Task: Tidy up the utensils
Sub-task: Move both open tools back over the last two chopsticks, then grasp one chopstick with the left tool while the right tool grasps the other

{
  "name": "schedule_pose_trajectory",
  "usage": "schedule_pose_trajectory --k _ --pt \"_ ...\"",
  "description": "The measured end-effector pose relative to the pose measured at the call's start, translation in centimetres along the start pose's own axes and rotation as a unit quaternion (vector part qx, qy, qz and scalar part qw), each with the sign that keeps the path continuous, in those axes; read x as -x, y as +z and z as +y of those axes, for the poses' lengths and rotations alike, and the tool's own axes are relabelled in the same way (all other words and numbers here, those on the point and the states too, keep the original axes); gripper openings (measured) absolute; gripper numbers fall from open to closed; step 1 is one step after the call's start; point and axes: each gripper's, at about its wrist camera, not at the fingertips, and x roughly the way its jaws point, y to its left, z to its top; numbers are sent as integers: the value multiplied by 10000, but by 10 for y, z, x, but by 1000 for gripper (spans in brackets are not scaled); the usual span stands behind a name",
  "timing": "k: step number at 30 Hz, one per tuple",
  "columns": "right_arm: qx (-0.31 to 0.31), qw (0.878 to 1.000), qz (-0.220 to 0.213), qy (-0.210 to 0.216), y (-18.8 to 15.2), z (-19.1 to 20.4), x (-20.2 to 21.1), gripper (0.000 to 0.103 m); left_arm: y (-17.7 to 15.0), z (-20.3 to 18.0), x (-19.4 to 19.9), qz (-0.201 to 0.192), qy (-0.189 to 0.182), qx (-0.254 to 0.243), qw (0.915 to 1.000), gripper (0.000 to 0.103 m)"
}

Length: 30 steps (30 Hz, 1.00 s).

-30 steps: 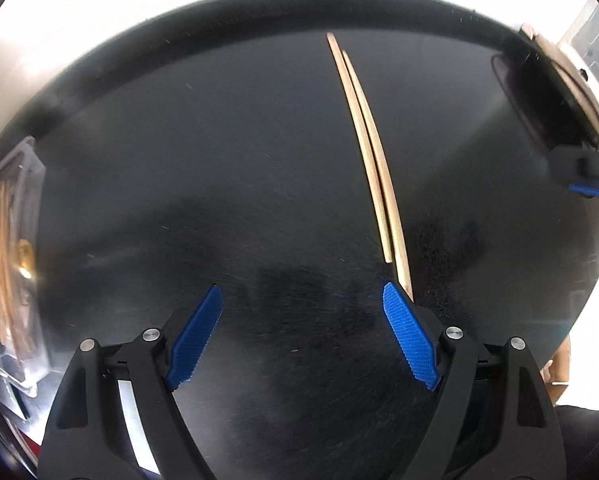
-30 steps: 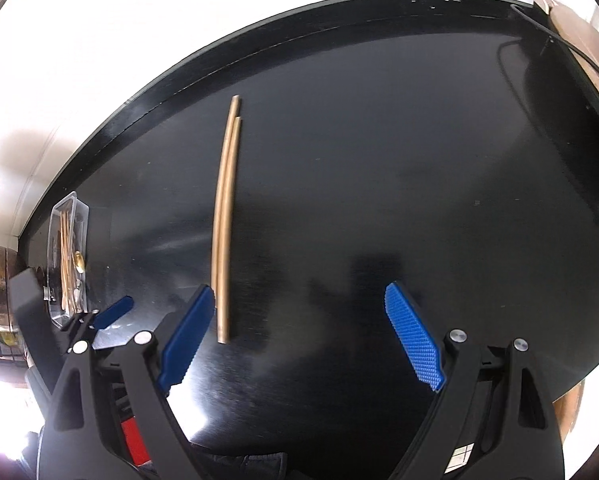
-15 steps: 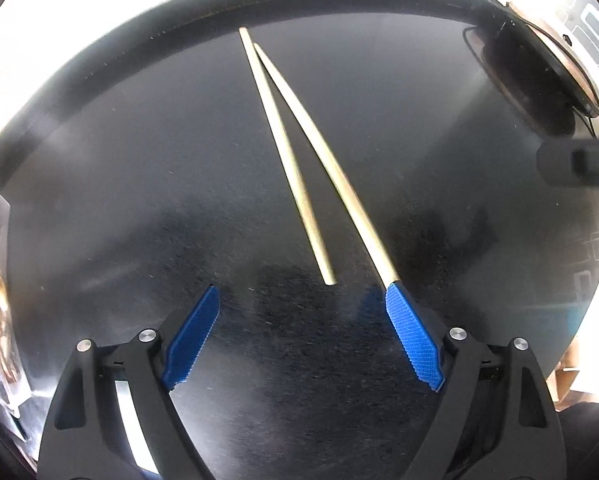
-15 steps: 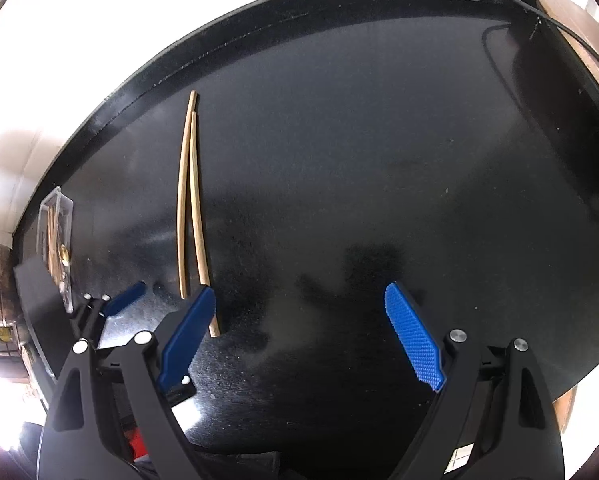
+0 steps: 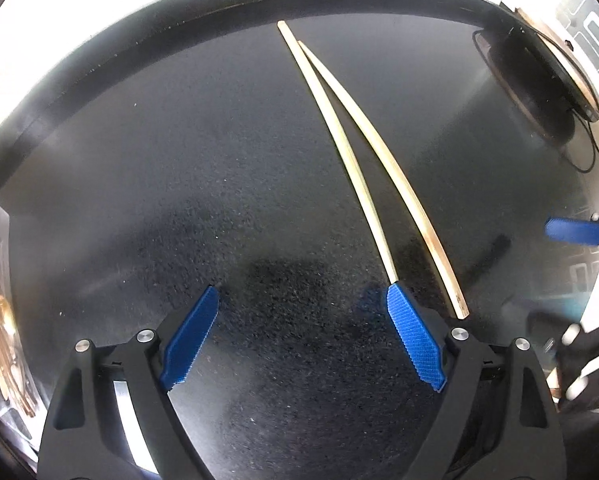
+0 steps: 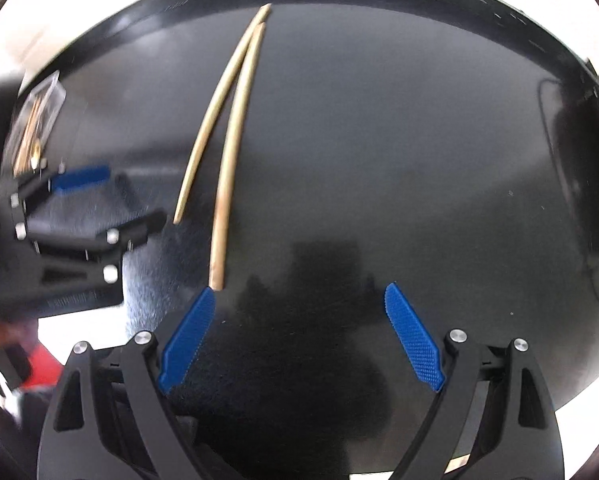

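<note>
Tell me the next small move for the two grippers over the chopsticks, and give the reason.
Probably shift the left gripper sideways until the near chopstick lies between its fingers, then lower. Both grippers are open and empty; the pair of chopsticks splays on the black table, one tip at the left gripper's blue pad.

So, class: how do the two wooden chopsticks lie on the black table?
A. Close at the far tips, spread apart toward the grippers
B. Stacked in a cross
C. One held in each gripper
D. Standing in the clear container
A: the chopsticks nearly meet at their far tips and fan out on the black table toward the camera.
</note>
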Motion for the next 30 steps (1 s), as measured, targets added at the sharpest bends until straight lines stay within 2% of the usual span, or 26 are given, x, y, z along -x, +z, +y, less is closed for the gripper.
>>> schedule_pose_trajectory --k 5,10,12,16,24,30 --pt "69 9999 114 -61 -8 21 -15 85 20 11 -5 23 -203 -157 9997 84" --pt "158 9994 142 -264 -8 32 -29 85 40 -1 -12 -32 -119 -392 9992 85" --pt "249 9990 -1 -373 -7 36 -31 85 48 -2 -15 -64 -25 -491 9988 85" --pt "197 9987 -260 -399 6 29 -33 85 68 -5 -22 -139 231 -658 9975 87" --pt "143 9985 -346 -401 33 9 -37 85 104 -5 -34 -202 255 -599 9977 89" --pt "308 9981 -399 -362 59 5 -37 85 116 5 -35 -234 279 -509 9980 89"
